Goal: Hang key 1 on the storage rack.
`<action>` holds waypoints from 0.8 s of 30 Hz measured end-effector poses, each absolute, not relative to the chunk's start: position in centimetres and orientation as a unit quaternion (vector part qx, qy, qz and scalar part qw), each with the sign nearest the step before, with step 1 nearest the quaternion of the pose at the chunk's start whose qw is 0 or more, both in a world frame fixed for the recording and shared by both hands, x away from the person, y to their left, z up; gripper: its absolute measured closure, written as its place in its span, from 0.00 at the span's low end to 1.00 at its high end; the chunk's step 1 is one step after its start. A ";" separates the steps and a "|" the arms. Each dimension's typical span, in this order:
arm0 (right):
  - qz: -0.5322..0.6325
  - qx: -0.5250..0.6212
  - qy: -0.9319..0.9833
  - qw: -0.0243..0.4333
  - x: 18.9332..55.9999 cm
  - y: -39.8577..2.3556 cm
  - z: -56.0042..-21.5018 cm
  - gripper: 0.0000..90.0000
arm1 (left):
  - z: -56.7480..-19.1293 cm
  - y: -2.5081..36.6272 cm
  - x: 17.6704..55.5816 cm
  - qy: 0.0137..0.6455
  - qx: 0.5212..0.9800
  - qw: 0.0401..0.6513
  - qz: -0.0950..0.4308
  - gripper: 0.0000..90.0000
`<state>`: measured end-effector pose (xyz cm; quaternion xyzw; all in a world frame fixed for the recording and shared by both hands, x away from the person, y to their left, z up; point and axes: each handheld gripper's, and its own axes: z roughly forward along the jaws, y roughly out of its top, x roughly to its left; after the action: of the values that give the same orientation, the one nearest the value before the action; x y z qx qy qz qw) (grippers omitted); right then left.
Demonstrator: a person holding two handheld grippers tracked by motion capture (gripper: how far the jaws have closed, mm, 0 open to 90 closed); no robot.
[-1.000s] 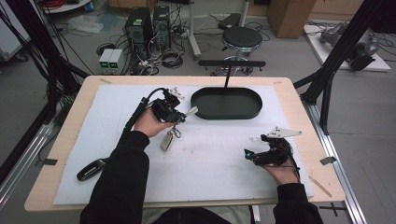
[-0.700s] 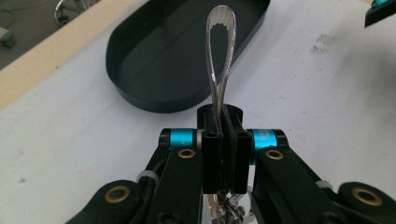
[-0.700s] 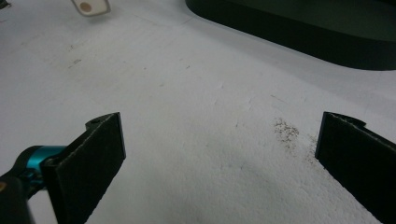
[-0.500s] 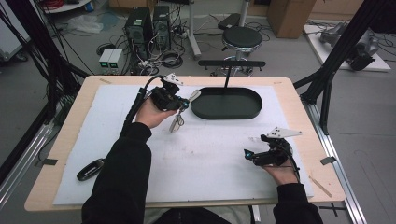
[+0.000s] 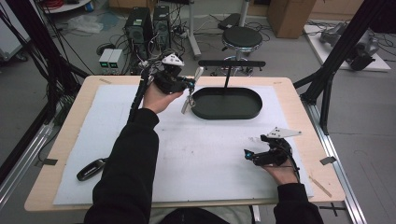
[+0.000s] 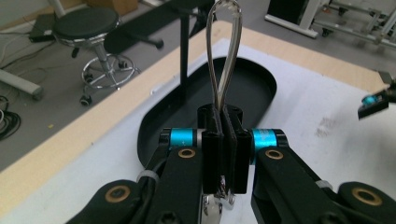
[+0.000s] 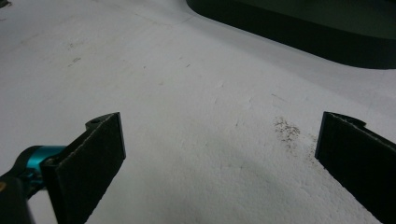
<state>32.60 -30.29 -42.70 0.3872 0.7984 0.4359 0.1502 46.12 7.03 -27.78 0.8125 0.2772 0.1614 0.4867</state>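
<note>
1. Your left gripper (image 5: 189,85) is clamped on the metal tongs (image 5: 190,91), lifted just beside the left end of the black tray (image 5: 227,103).
2. Your right gripper (image 5: 252,156) rests with jaws spread wide, nothing between them, well clear of the tray's near side.
</note>
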 end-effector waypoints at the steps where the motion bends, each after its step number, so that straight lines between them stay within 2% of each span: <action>1: 0.436 0.384 0.799 0.152 32.6 -30.3 -42.7 0.01 | -27.5 6.9 46.2 0.277 0.811 0.488 0.166 0.96; 13: 0.445 0.388 0.792 0.153 32.6 -30.8 -42.6 0.01 | -25.7 7.7 46.6 0.291 0.783 0.513 0.200 0.96; 24: 0.458 0.388 0.785 0.155 32.7 -30.7 -42.3 0.01 | -25.3 7.2 48.6 0.302 0.771 0.517 0.217 0.96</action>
<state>32.70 -30.67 -42.26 0.3882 0.7846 0.4579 0.1552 48.59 7.17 -25.32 0.7711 0.3018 0.2166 0.5172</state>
